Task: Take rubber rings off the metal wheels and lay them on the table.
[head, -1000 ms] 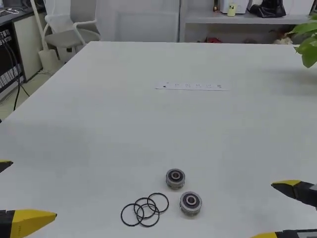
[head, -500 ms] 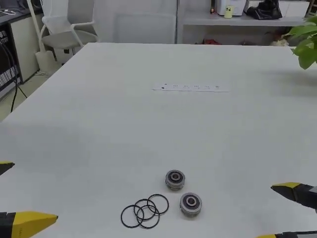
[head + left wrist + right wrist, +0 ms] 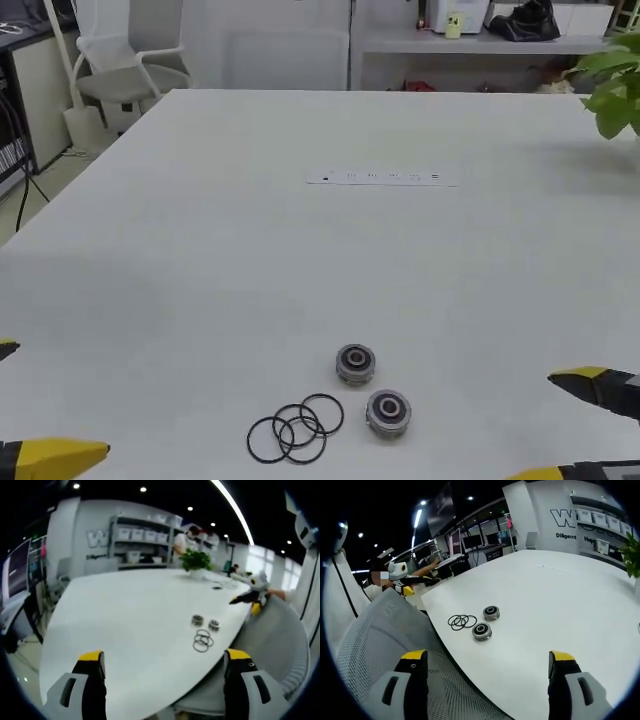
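Here, rubber rings flat, overlapping, metal wheels lying bore-up

Both the left gripper and the right gripper are being seen with grey housings, black inner jaw faces and yellow-capped tips.

1. Bright, even overhead light: ceiling spots and a strip light in the left gripper view.
2. White table evenly lit; shadows beneath the metal wheels faint, soft.
3. Gripper views bow heavily at the edges; head view mildly soft.
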Action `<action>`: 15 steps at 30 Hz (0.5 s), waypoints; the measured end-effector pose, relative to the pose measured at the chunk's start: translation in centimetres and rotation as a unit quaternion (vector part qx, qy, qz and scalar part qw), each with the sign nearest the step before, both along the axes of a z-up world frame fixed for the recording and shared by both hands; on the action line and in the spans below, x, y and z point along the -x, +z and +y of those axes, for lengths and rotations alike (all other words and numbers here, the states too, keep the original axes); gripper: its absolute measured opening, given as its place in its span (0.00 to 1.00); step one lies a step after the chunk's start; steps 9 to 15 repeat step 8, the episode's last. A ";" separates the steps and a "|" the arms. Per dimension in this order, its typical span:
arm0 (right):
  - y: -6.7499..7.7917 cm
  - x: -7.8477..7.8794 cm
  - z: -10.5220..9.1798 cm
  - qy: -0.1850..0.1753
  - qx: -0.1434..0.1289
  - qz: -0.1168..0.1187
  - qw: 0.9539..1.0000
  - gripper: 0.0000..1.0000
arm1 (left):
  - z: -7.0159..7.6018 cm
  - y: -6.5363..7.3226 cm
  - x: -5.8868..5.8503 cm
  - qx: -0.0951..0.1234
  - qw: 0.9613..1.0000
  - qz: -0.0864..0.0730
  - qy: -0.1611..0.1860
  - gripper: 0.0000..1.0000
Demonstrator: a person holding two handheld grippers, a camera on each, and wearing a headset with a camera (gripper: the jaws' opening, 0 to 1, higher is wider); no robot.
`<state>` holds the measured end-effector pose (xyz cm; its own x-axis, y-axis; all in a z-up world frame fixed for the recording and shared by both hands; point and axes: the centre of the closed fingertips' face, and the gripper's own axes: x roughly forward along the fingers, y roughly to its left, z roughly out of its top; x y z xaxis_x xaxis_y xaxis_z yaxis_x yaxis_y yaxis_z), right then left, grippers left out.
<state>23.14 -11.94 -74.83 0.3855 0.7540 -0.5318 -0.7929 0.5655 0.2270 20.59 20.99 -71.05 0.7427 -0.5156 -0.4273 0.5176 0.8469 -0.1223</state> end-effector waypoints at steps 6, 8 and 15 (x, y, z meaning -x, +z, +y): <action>0.0 -0.1 0.0 -0.004 -0.001 0.001 1.000 0.96 | 0.1 0.1 -0.1 0.003 1.000 -0.001 0.001 1.00; 0.0 0.0 0.1 -0.003 -0.001 0.002 1.000 0.96 | 0.1 0.0 -0.1 0.005 1.000 -0.001 0.000 1.00; 0.0 0.0 0.1 -0.003 -0.001 0.002 1.000 0.96 | 0.1 0.0 -0.1 0.005 1.000 -0.001 0.000 1.00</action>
